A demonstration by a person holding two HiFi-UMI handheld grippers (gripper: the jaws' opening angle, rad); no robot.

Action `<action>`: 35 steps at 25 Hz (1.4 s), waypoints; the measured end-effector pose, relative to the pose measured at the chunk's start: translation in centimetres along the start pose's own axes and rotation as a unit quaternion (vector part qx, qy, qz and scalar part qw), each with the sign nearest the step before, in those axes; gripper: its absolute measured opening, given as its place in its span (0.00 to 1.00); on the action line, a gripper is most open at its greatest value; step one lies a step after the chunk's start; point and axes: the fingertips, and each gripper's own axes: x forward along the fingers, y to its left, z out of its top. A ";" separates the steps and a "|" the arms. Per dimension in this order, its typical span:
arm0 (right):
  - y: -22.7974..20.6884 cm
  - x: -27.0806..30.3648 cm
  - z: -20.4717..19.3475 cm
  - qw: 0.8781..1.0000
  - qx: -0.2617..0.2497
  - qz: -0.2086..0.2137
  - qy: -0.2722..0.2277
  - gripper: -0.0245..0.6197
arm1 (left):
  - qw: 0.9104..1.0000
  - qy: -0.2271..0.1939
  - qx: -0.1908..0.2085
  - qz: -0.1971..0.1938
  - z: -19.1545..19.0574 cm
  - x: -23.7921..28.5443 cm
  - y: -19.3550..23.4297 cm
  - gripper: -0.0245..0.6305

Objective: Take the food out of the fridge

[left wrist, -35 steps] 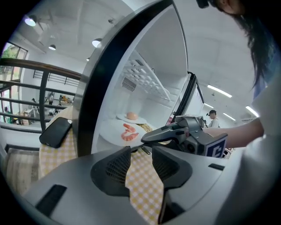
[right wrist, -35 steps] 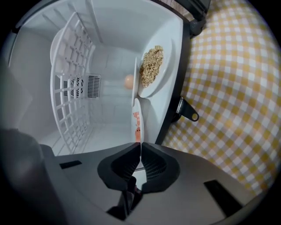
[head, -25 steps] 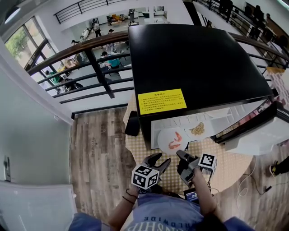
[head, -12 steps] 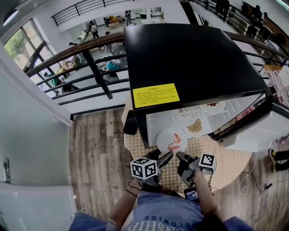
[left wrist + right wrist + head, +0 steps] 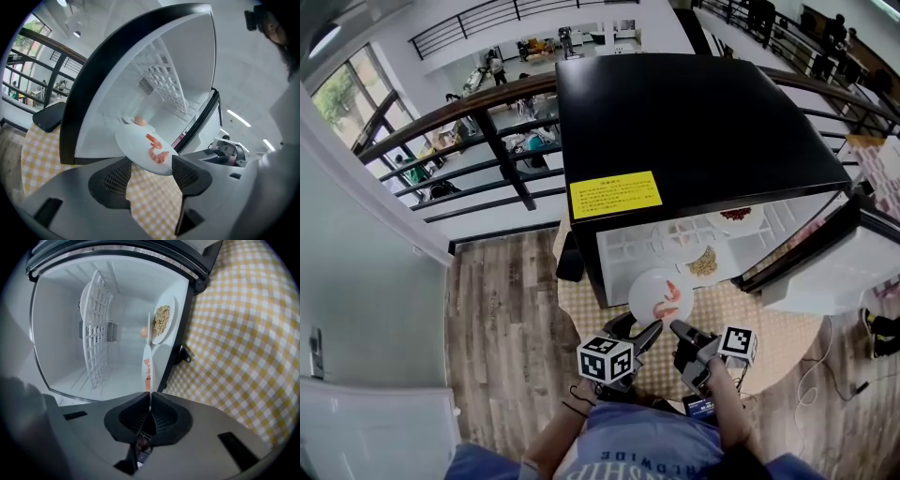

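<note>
Head view shows the open black fridge (image 5: 694, 122) ahead of your jaws, the white plate (image 5: 659, 286) at its mouth pinched by the rim in your right gripper (image 5: 678, 328), your left gripper (image 5: 636, 328) with jaws just opened wide either side of that rim, not touching, shrimp (image 5: 668, 300) just beyond.

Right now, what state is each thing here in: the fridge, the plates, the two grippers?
Fridge door: swung wide open.
Shrimp plate: partly out of the fridge, held by its rim.
Right gripper: shut on the shrimp plate.
Left gripper: open, jaws just opened; the plate's near edge sits at their tips, not gripped.
Grain plate: inside the fridge.
Red-food plate: inside, further back.
</note>
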 end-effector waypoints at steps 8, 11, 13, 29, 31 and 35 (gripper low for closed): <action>2.1 -2.2 -0.8 0.999 -0.023 0.028 -0.004 0.07 | 1.000 -0.017 0.026 0.000 1.2 -1.6 -2.8 0.46; 2.7 -3.4 -1.1 0.999 -0.029 0.037 -0.005 0.07 | 0.999 -0.019 0.033 0.003 1.4 -2.1 -4.1 0.46; 3.1 -4.3 -1.4 0.999 -0.028 0.044 -0.004 0.07 | 0.999 -0.020 0.039 0.005 1.4 -2.6 -5.1 0.46; 3.4 -11.8 -2.9 0.996 -0.049 0.071 -0.004 0.07 | 0.996 -0.044 0.070 0.025 -0.5 -4.0 -12.6 0.46; 3.1 -13.0 -2.9 0.996 -0.050 0.074 -0.001 0.07 | 0.996 -0.046 0.072 0.029 -1.1 -3.8 -13.7 0.46; 2.8 -15.1 -3.9 0.995 -0.050 0.086 0.007 0.07 | 0.995 -0.053 0.075 0.039 -2.4 -4.5 -15.7 0.46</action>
